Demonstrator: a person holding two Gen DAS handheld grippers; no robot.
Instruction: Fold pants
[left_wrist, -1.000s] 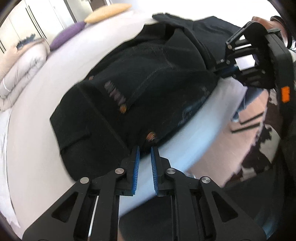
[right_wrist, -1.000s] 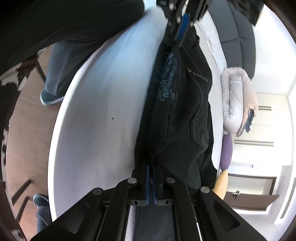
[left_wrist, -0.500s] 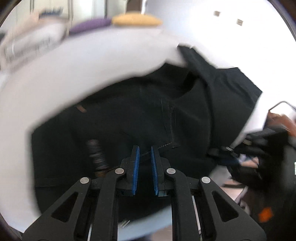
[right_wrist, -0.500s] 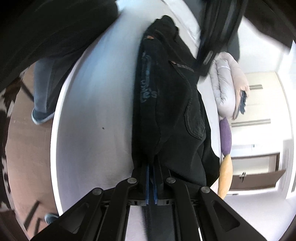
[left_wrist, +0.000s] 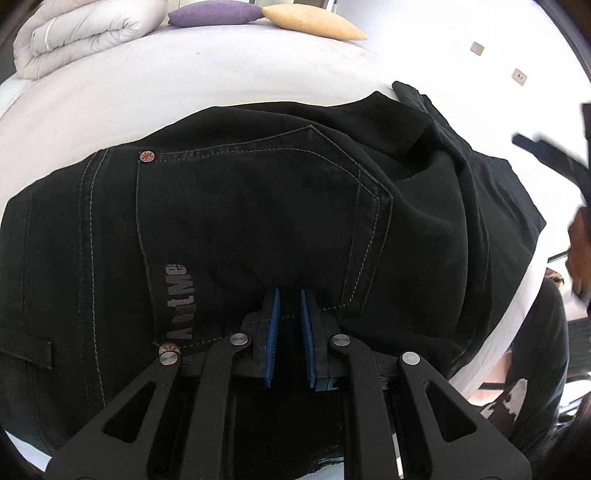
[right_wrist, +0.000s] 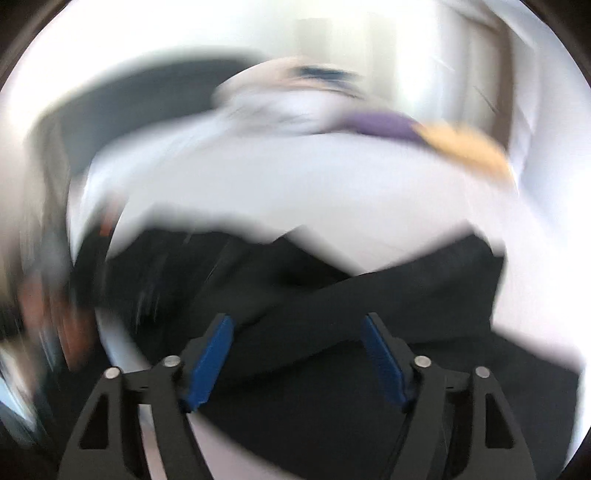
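— Where were the black jeans (left_wrist: 258, 221)?

— Folded on the white bed (left_wrist: 184, 85), back pocket facing up.

— And the left gripper (left_wrist: 290, 325)?

— Low over the pocket's edge, blue pads nearly together, with no cloth visibly pinched.

— The right gripper (right_wrist: 299, 354)?

— Its jaws had just sprung wide, holding nothing, above the jeans; that view was blurred.

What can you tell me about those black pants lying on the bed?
The black pants look like denim, with pale stitching, a back pocket facing up, copper rivets at its corners and grey lettering printed along one edge. They lie folded and bunched on the white bed, reaching its rim. The left gripper is nearly shut right at the pocket's edge; whether it pinches cloth is unclear.
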